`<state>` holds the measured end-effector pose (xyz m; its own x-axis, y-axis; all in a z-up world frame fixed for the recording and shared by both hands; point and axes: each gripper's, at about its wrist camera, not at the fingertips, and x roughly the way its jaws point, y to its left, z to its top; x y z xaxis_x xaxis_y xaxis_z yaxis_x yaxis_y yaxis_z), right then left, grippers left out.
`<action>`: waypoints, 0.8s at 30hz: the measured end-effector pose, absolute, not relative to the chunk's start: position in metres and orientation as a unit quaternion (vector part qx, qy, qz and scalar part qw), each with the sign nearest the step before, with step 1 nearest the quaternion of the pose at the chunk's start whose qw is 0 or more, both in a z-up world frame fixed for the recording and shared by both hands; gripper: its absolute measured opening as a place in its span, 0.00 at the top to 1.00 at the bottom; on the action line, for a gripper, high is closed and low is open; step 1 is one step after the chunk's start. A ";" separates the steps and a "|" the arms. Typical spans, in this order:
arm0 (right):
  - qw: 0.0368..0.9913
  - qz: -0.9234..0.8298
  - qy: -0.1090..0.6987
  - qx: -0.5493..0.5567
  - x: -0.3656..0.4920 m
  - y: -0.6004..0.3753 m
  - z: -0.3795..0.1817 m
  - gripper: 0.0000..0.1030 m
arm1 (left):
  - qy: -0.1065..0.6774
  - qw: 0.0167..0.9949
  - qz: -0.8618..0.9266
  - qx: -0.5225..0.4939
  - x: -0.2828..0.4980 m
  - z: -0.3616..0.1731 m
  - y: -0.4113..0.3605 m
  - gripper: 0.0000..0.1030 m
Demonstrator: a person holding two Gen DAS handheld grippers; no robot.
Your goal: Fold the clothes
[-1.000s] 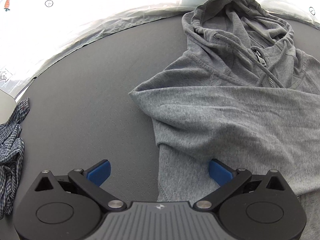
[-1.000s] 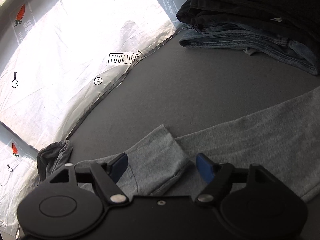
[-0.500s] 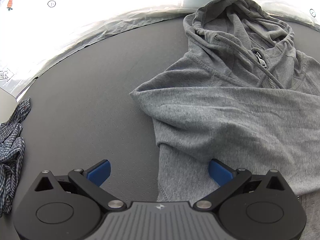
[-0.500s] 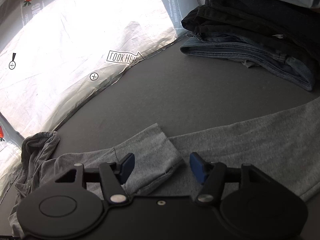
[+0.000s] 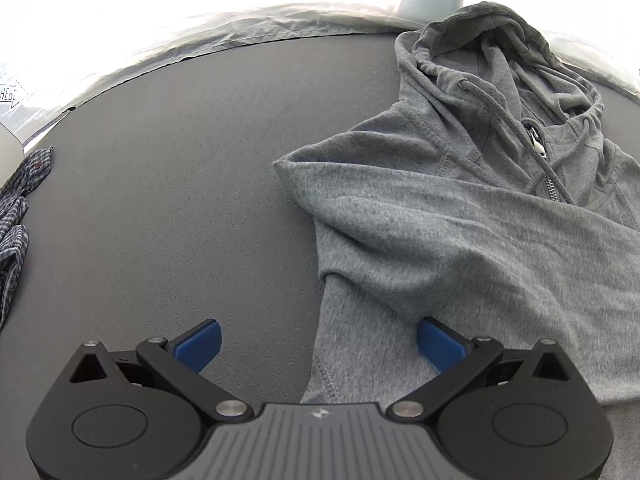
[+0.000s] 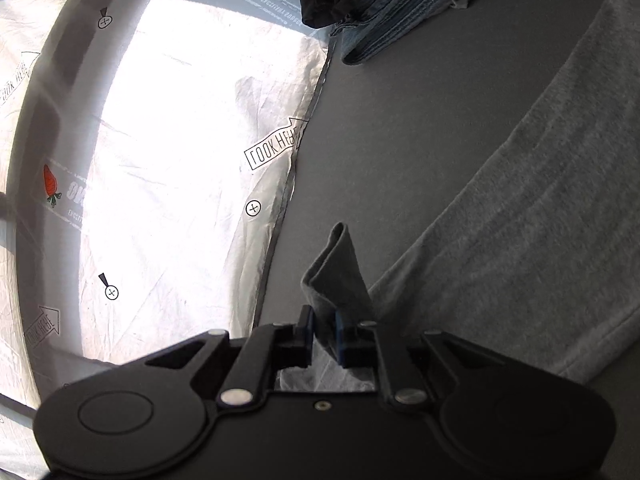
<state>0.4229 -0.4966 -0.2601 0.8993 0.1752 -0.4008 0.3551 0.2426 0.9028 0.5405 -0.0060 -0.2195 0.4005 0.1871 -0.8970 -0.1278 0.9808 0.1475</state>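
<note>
Flanking the hoodie (image 5: 460, 232): checked cloth (image 5: 14, 216), stacked jeans (image 6: 400, 12).

left gripper (image 5: 318, 344): black linkage arms, blue fingertip pads (image 5: 199, 345), silver pivot screws, grey ribbed centre plate (small logo). right gripper (image 6: 323, 336): same black body, blue pads, silver screws.

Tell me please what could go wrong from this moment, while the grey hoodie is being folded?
1. The right gripper pinches only the end of the hoodie's cuff; the thin fold may slip out when pulled.
2. The left gripper is open over the hoodie, holding nothing, so the body may drag across the table.
3. The lifted sleeve could sweep toward the stacked jeans.
</note>
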 end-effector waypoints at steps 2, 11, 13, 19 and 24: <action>0.721 -0.027 0.207 0.661 0.428 -0.485 -0.266 0.89 | 0.540 0.836 0.093 0.018 0.540 -0.220 -0.003 0.00; 0.584 0.115 0.326 0.734 0.472 -0.364 -0.296 0.86 | 0.542 0.836 0.086 -0.026 0.538 -0.225 0.008 0.00; 0.567 0.111 0.366 0.730 0.477 -0.348 -0.306 0.84 | 0.542 0.835 0.086 -0.034 0.538 -0.226 0.009 0.00; 0.539 0.081 0.376 0.749 0.471 -0.350 -0.324 0.67 | 0.540 0.836 0.090 -0.043 0.534 -0.227 0.009 0.00; 0.540 0.087 0.335 0.767 0.467 -0.369 -0.316 0.54 | 0.537 0.837 0.109 -0.010 0.532 -0.218 -0.001 0.00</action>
<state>0.4674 -0.3688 -0.3164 0.7607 0.6080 -0.2272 0.4194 -0.1932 0.8870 0.5325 -0.0013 -0.2179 0.3998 0.1722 -0.9003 -0.1934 0.9759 0.1008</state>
